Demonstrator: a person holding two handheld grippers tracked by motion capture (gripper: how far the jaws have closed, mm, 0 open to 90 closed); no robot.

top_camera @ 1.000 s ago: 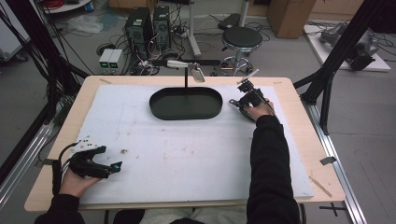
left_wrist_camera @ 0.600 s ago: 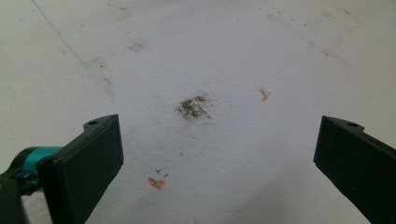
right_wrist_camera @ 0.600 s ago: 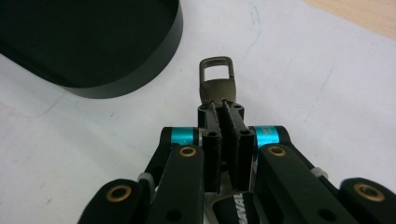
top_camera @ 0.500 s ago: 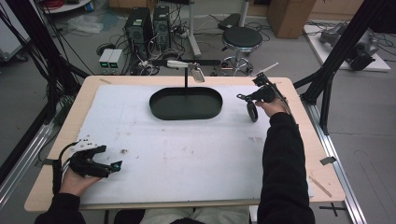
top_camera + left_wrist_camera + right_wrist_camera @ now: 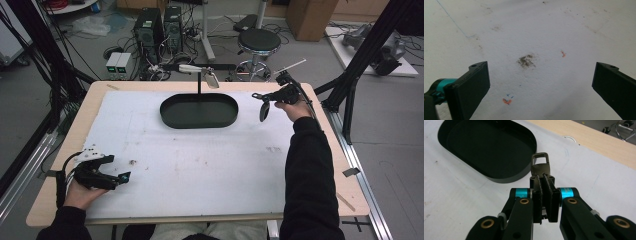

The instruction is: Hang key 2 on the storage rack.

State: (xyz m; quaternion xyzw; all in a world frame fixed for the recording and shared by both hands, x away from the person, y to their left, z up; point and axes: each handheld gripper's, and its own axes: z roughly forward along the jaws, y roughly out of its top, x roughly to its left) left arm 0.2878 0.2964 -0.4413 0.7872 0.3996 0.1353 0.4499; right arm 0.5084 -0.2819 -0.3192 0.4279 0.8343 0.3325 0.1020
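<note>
Left gripper (image 5: pixel 117 176): nearest to us, at the near left corner of the table, resting in the person's left hand low over the white sheet (image 5: pixel 200 165). In its own view we see its two black jaws standing wide apart with nothing between them, only the stained white surface with a brownish smudge (image 5: pixel 526 60) and small orange marks.

Right gripper (image 5: pixel 265 100): farther off, at the far right of the table, held up in the person's right hand above the sheet, just right of the tray. In its own view (image 5: pixel 543 178) we see the two pads pressed close together, with a thin dark piece clamped between them.

Held thing: a dark metal clasp (image 5: pixel 540 165) with a small rectangular loop at its far end. It sticks out beyond the jaw tips, just past the tray's rim in that view. In the high view we see a dark oval part (image 5: pixel 263 111) hanging below the gripper; we cannot tell whether it is joined to the clasp.

Black oval tray (image 5: pixel 199 121): on the far middle of the sheet, lying flat. We see nothing inside it.

Stand (image 5: pixel 200 80): beyond the tray, a thin upright post at the table's far edge.
</note>
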